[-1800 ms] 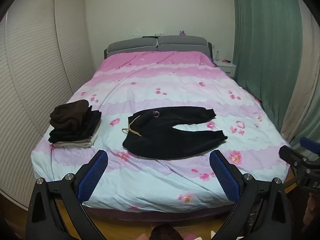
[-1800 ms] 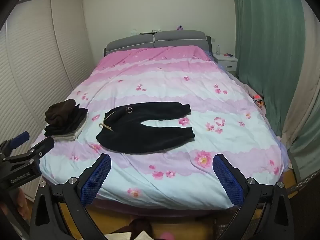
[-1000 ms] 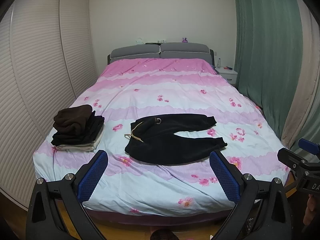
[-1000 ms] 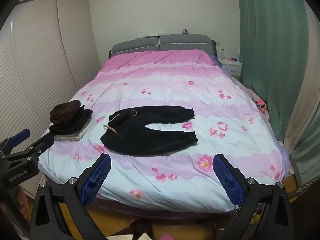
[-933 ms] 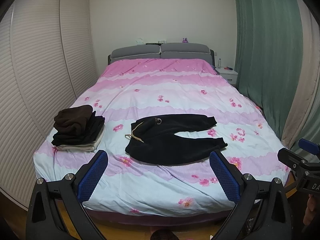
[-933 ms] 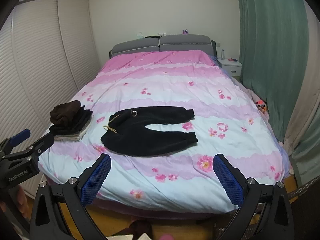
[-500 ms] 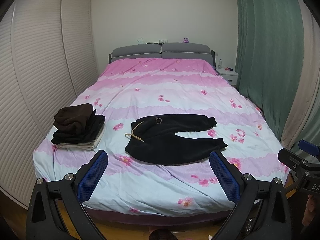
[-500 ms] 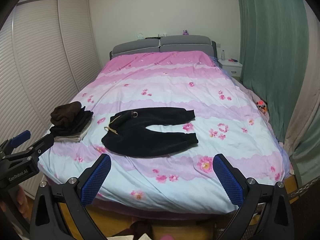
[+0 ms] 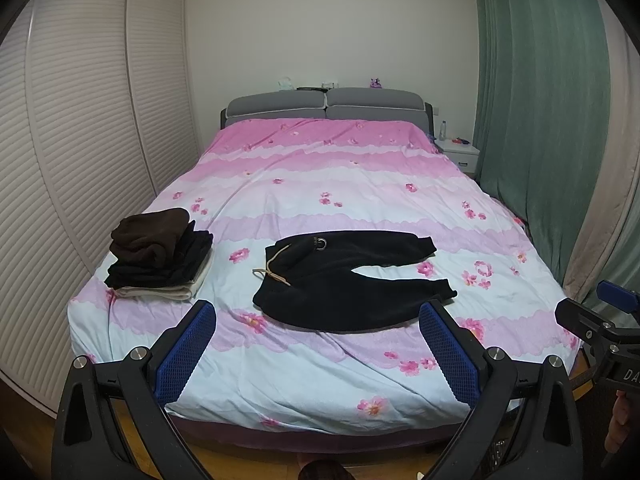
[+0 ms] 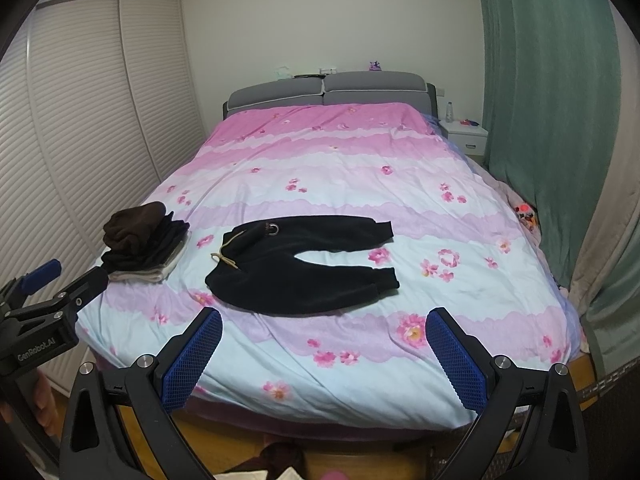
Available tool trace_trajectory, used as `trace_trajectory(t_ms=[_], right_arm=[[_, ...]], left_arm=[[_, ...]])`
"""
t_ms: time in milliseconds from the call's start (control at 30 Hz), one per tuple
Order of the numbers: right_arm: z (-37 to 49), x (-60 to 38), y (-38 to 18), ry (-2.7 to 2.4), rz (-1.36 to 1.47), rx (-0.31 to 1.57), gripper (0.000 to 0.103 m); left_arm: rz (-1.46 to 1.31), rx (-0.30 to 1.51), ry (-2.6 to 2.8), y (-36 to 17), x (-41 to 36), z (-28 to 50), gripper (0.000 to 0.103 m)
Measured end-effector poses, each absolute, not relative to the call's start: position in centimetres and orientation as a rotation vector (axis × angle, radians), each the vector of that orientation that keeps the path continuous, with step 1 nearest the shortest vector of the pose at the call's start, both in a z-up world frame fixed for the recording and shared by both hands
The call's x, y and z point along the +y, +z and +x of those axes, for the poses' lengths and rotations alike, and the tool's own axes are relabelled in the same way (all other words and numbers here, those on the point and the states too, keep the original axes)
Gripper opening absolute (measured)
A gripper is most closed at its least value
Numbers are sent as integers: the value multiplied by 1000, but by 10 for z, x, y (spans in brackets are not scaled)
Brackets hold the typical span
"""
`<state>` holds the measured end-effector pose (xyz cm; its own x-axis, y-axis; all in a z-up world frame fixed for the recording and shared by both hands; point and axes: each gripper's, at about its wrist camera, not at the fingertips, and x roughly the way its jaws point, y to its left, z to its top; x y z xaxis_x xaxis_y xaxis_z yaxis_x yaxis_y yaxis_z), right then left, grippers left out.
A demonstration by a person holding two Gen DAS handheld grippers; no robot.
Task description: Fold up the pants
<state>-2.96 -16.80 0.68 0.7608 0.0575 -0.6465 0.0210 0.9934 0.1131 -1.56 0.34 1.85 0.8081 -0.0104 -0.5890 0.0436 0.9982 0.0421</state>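
A: Where do the two grippers stand?

B: The left gripper (image 9: 320,354) is held off the foot of the bed, its blue-padded fingers (image 9: 186,354) spread wide with nothing between them. The right gripper (image 10: 326,360) is the same: pads far apart, empty, short of the mattress edge. Each shows at the rim of the other's view.

A: And the pants?

B: The black pants (image 9: 346,278) lie flat on the floral duvet (image 9: 320,184), toward the foot of the bed and well apart from both grippers. The waistband is at the left, with a tan drawstring (image 9: 272,274) trailing off it and a metal ring (image 9: 322,244) near its top edge. The two legs run to the right, splayed with a gap between them.

A: Anything beside them?

B: A stack of folded clothes (image 9: 160,254) sits near the left edge of the duvet, brown piece on top, dark ones under it, a cream one lowest.

A: Further out?

B: A grey headboard (image 9: 324,108), louvred wardrobe doors (image 9: 80,140) on the left, green curtains (image 9: 540,100) on the right, and a white nightstand (image 9: 458,152) with a small bottle.
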Motion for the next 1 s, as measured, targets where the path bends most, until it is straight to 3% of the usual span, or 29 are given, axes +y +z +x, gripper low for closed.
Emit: trace_trajectory(t_ms=[1000], right_arm=[[-22,-162,1,28,118,727,103]], left_arm=[[49,641,-20,17,8,-7,103]])
